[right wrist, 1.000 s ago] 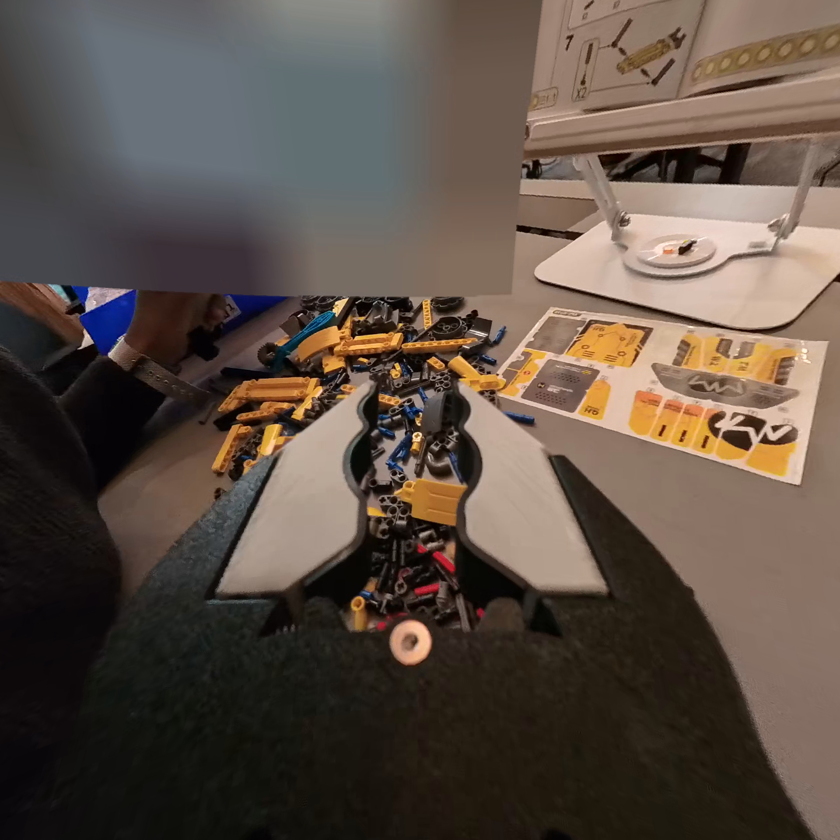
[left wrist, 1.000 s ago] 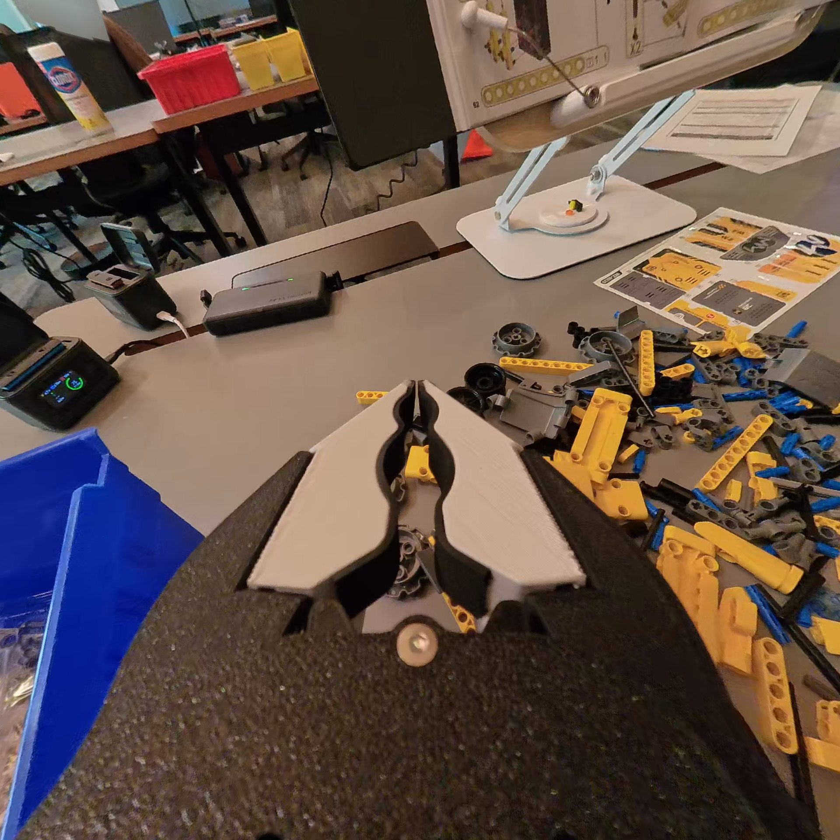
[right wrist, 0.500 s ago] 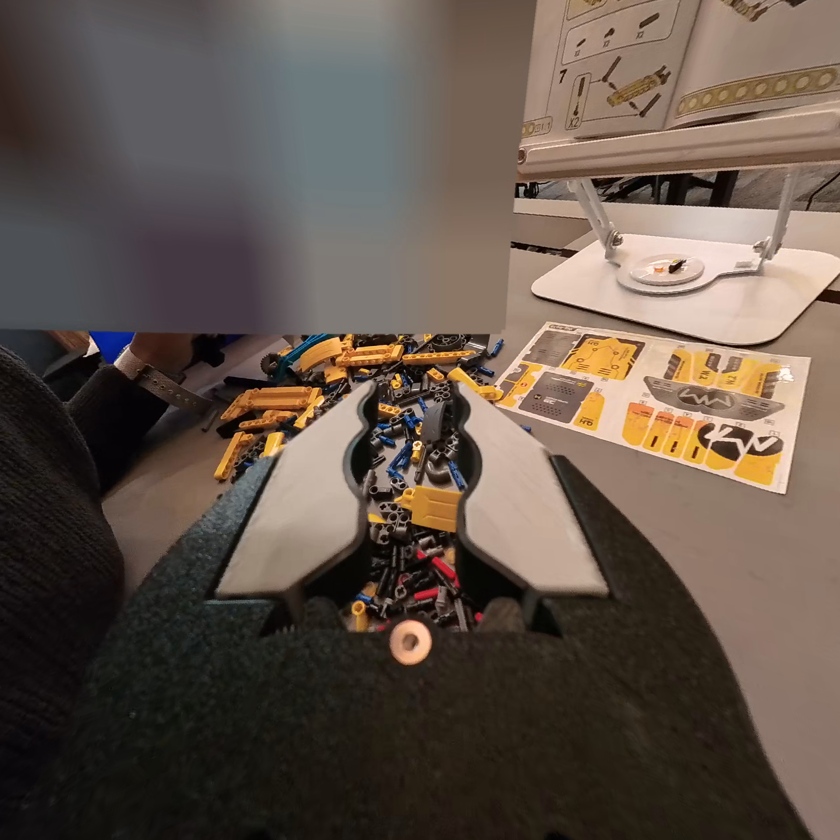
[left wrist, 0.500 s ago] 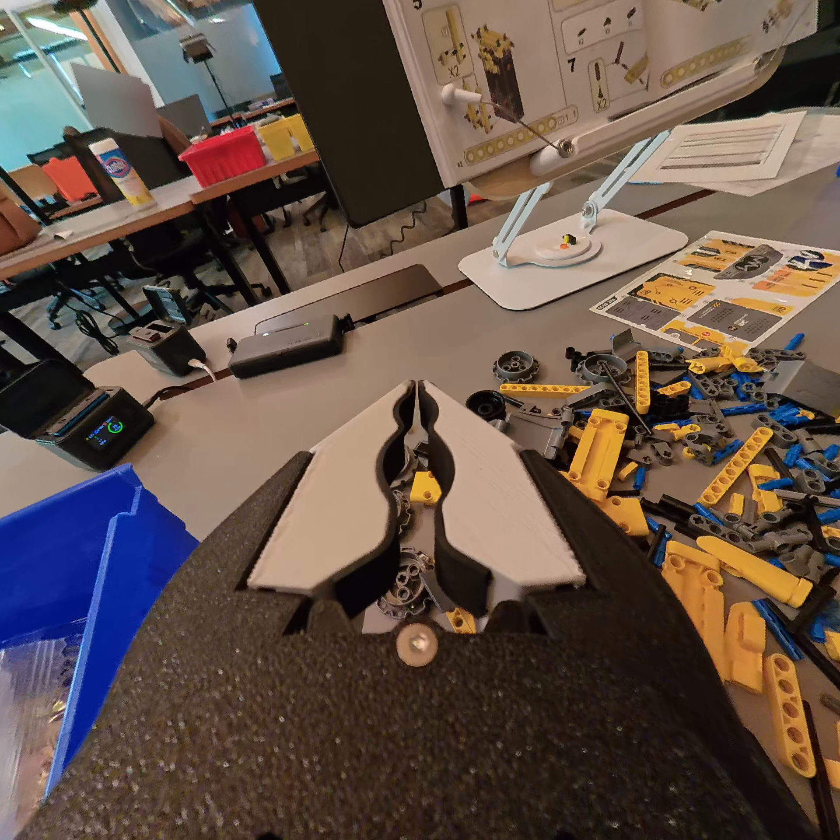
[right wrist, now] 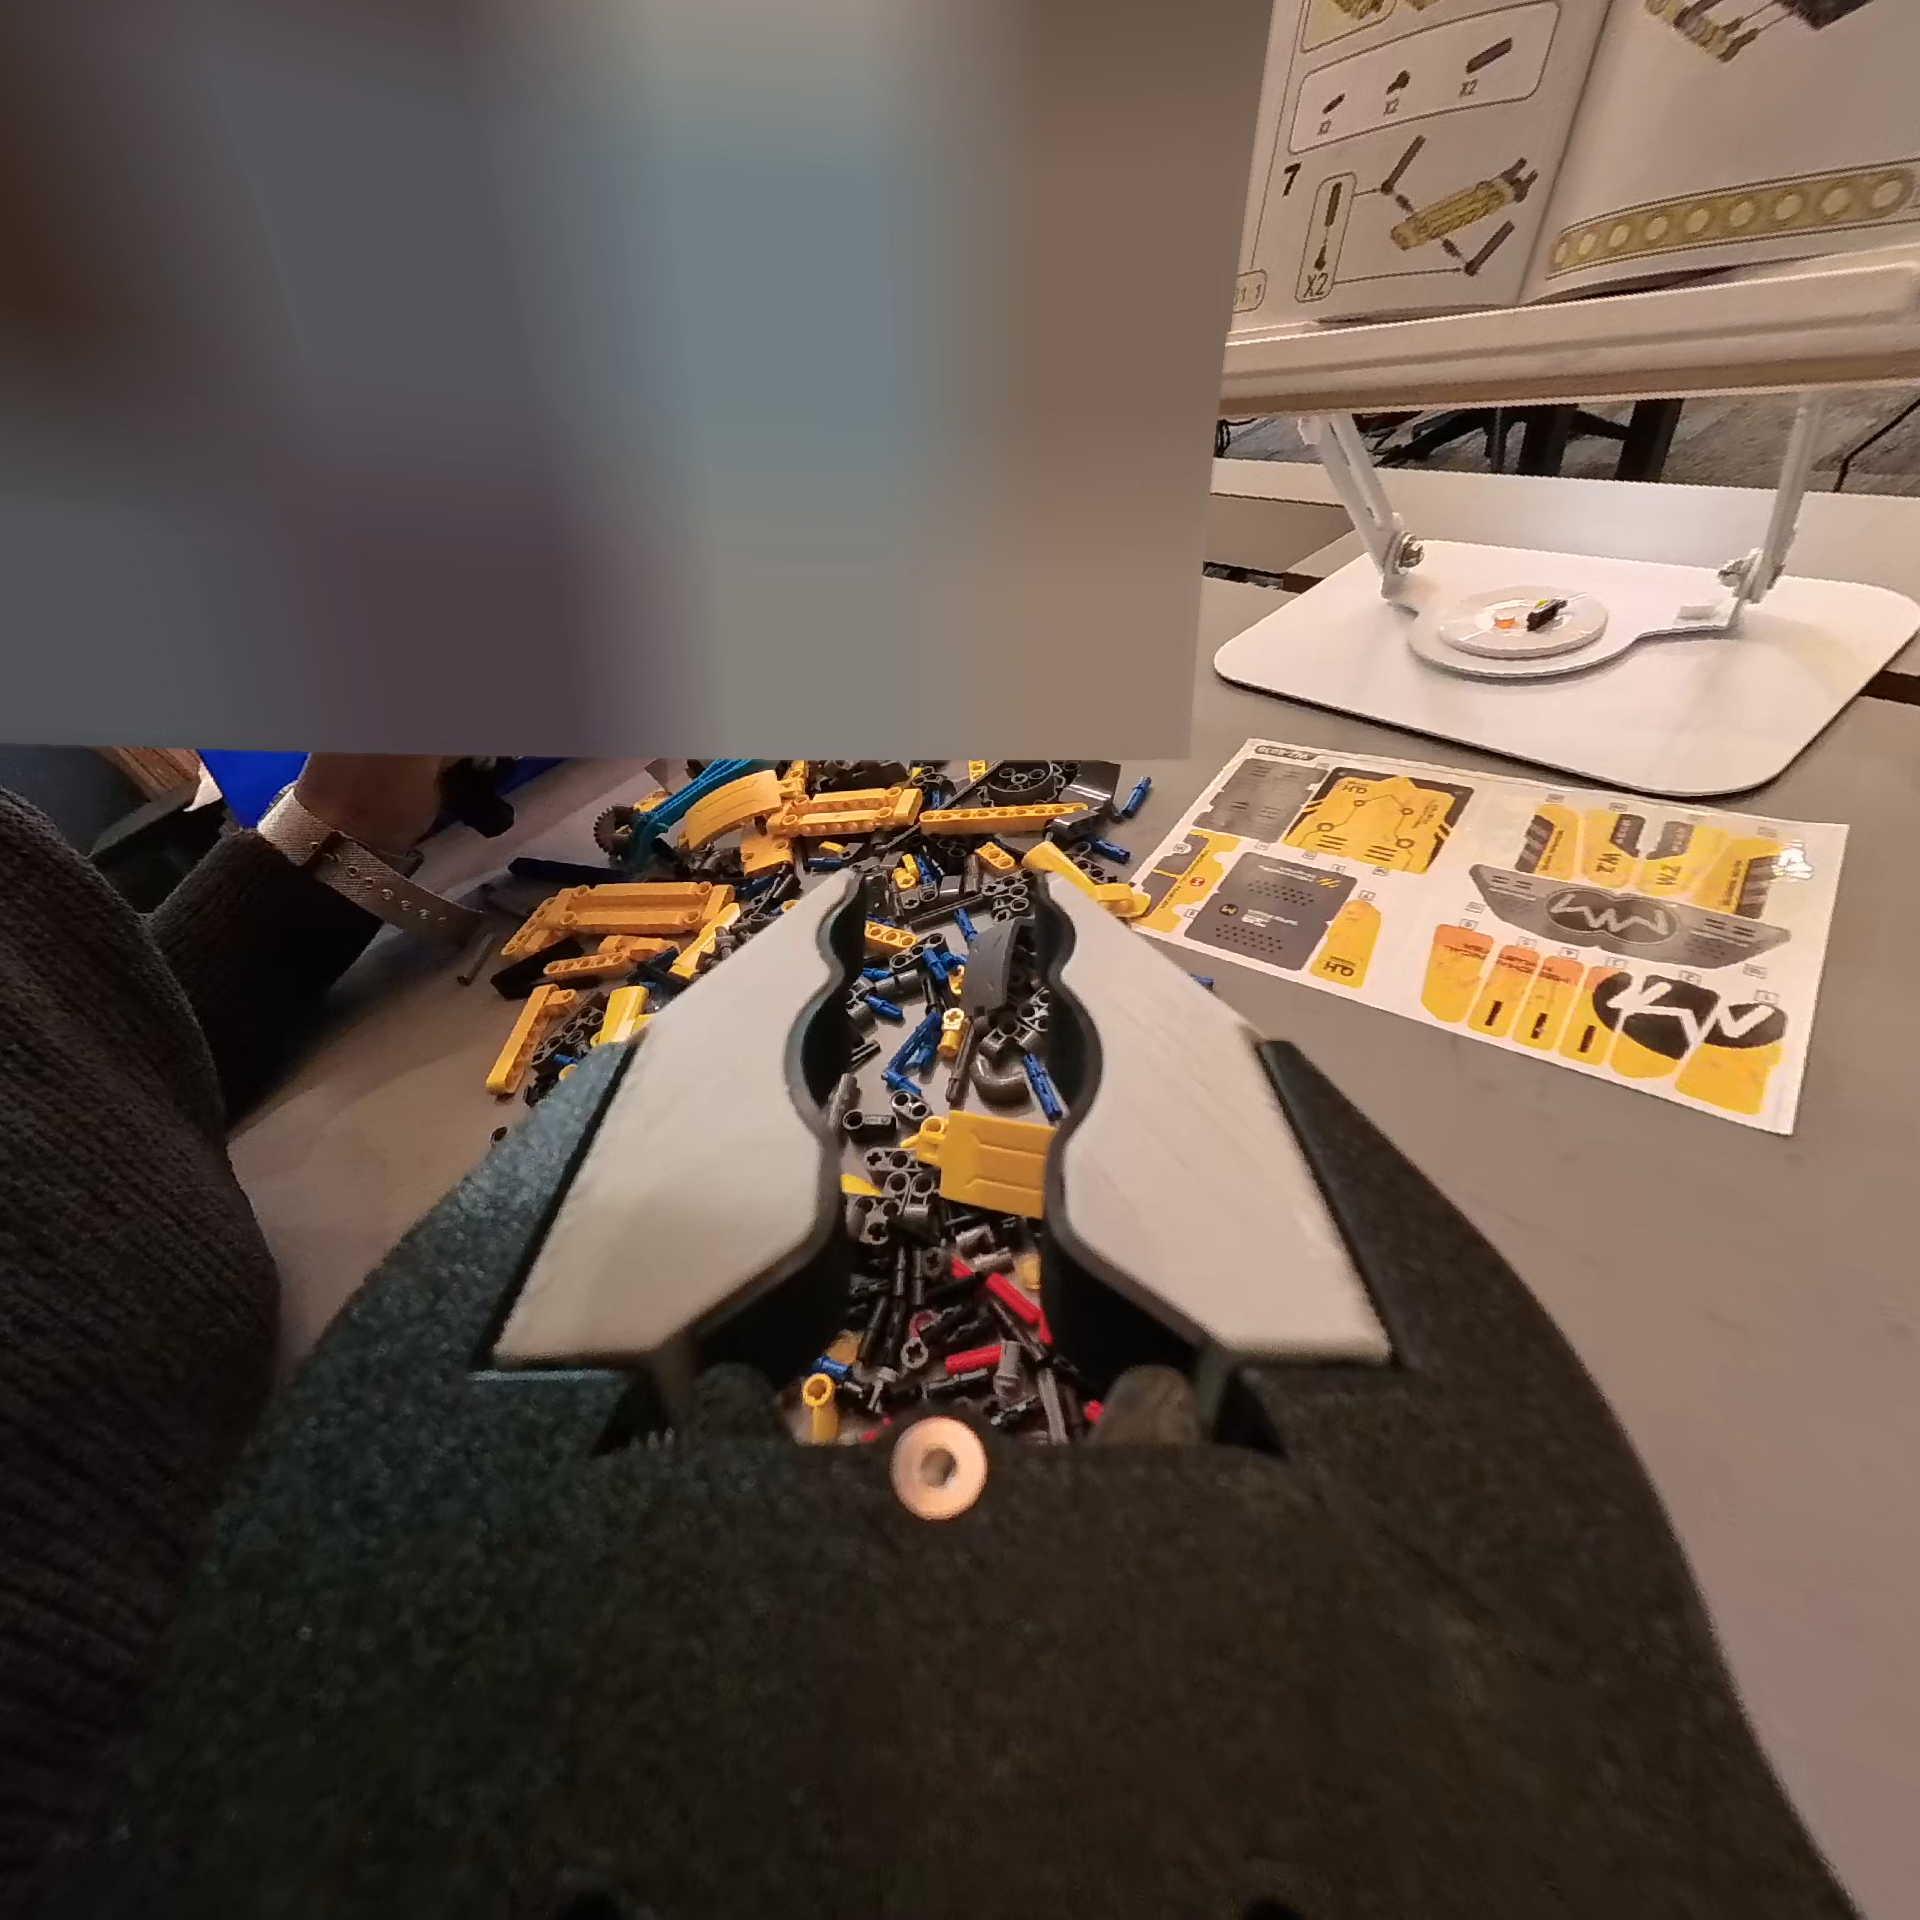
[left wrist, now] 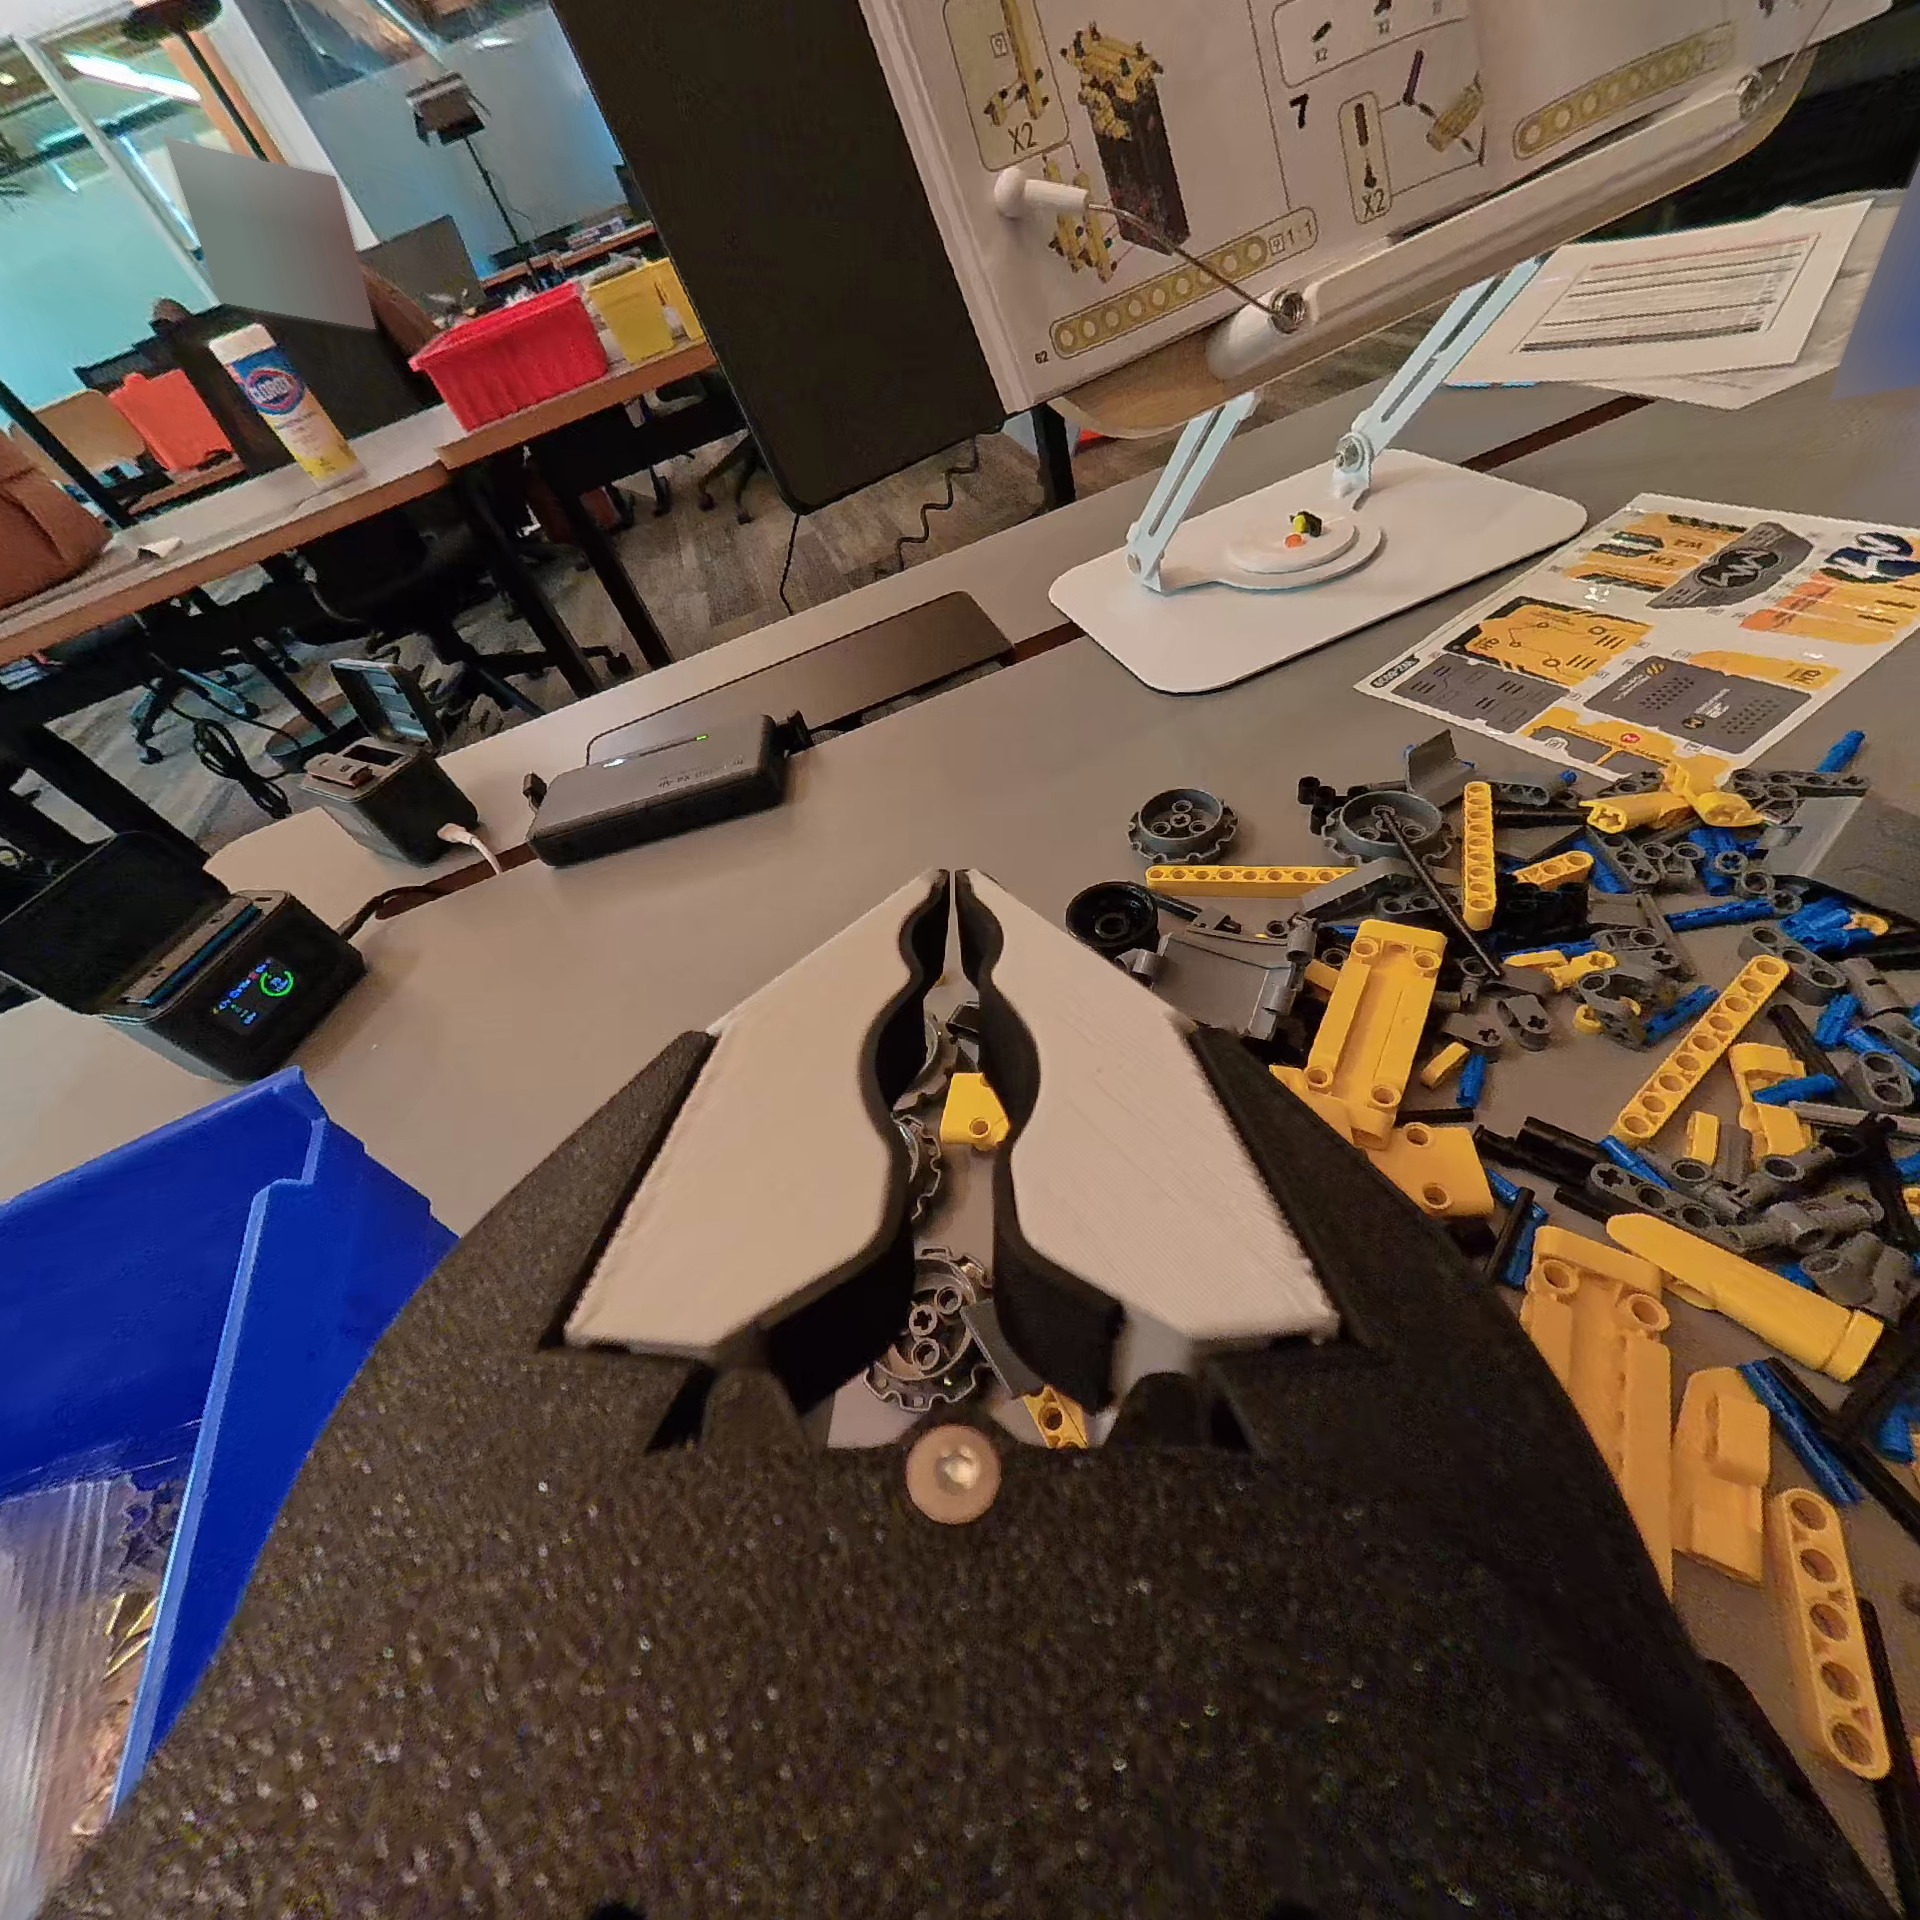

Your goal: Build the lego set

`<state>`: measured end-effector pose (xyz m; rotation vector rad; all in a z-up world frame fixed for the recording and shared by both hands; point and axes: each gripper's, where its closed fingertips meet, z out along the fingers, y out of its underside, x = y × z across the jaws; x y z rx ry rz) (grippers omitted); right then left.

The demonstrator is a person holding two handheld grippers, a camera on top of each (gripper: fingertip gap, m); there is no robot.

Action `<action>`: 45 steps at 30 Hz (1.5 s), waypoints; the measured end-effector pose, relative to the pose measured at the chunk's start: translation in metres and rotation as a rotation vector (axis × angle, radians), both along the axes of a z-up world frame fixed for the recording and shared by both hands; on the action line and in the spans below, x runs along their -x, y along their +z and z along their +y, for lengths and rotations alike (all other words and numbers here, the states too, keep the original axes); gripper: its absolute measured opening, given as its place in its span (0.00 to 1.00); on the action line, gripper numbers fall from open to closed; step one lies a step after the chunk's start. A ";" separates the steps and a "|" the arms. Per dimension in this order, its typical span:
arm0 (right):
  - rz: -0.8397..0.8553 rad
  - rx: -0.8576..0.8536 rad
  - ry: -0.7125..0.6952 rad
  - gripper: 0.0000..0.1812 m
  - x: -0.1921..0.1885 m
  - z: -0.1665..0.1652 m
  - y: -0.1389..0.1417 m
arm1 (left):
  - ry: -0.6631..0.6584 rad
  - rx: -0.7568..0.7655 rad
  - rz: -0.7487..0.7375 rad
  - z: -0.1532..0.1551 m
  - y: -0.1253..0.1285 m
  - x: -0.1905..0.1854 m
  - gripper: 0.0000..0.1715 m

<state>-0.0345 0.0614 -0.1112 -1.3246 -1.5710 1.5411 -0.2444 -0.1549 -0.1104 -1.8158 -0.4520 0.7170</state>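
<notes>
My left gripper [left wrist: 951,883] is shut with its tips together and holds nothing; it hovers over the left edge of a pile of yellow, blue, grey and black building pieces [left wrist: 1558,987] on the grey table [left wrist: 623,987]. A small yellow piece [left wrist: 971,1112] and a grey gear [left wrist: 930,1340] show through the gap behind its tips. My right gripper [right wrist: 956,883] is open and empty above the same pile [right wrist: 935,1039], with a yellow ribbed panel [right wrist: 992,1158] and small red and black pins below it.
A sticker sheet [right wrist: 1507,914] lies right of the pile. A white stand [right wrist: 1558,675] holds an open instruction booklet [right wrist: 1558,135]. A blue bin [left wrist: 156,1299], a screen-fronted charger case [left wrist: 208,987] and a black power brick [left wrist: 655,790] lie left. A person's sleeve and watch strap [right wrist: 343,862] lie left of the pile. There is about 30 centimeters between the tips of the two grippers. Measured from the fingertips, the small yellow piece [left wrist: 971,1112] is 10 centimeters or so from the left gripper and 35 centimeters from the right.
Both views have tilted upward a little, showing more of the booklet and stand. The left gripper stays shut and the right stays open; the pieces have not moved.
</notes>
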 end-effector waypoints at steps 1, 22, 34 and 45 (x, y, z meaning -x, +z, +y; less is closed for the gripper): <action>0.000 -0.001 -0.001 0.17 0.000 0.000 0.000 | -0.001 -0.001 0.000 0.000 0.000 0.000 0.00; -0.001 -0.015 -0.011 0.17 0.000 0.003 -0.001 | -0.005 0.019 -0.010 0.002 -0.004 0.000 0.00; -0.003 -0.026 -0.013 0.17 0.001 0.003 -0.002 | -0.004 0.016 -0.006 0.002 -0.003 0.000 0.00; 0.041 -0.061 -0.045 0.17 -0.002 0.006 0.010 | -0.034 -0.016 -0.043 0.004 -0.003 -0.004 0.00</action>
